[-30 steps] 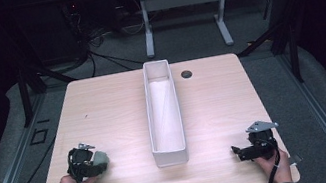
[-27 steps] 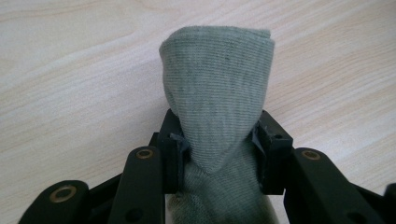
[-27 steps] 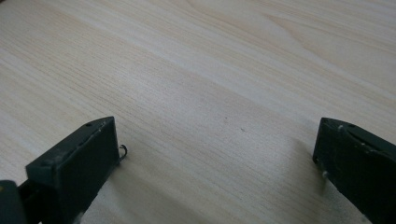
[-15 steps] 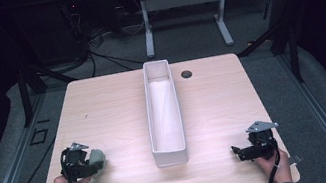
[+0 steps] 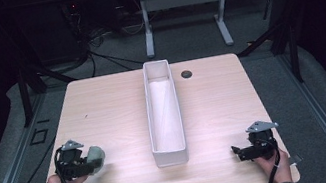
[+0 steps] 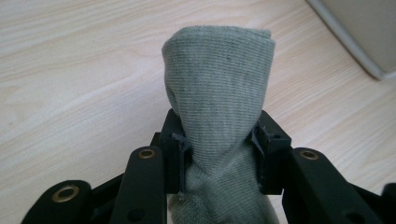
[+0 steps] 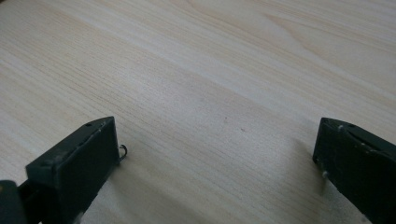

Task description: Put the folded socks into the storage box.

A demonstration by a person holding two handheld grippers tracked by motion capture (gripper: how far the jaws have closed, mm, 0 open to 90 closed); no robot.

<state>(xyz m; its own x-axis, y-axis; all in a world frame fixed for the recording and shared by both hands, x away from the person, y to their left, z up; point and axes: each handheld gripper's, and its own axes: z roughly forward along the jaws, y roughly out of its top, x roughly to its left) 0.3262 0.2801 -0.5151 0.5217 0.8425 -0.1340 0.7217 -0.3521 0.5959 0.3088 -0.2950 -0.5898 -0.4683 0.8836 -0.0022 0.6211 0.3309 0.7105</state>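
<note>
Left tongs [image 5: 89, 160], clamped on a grey-green knitted sock [image 6: 219, 107] (rolled or bunched, with the fabric pinched at its waist between the two black pads), near the front left corner of the pale wooden surface [image 5: 103, 107]. Sock's free end standing out past the pads and clear of the wood in the left gripper view, with a corner of the white bin's base at the upper right of that view. Seen from above, the same sock [image 5: 95, 156] as a pale lump at the tip of the left tongs, well apart from the long white bin [image 5: 164, 116] lying lengthwise down the middle of the surface. Right tongs [image 5: 236, 152] near the front right corner, pointed inward toward the bin, jaws spread wide with nothing but bare wood grain between them in the right gripper view [image 7: 219, 154]. A small dark round disc [image 5: 186, 73] set in the surface just beside the bin's far end. Hands at the bottom edge of the high view, a cable trailing from each gripper. Dark floor, cables and white desk legs beyond the far edge.
</note>
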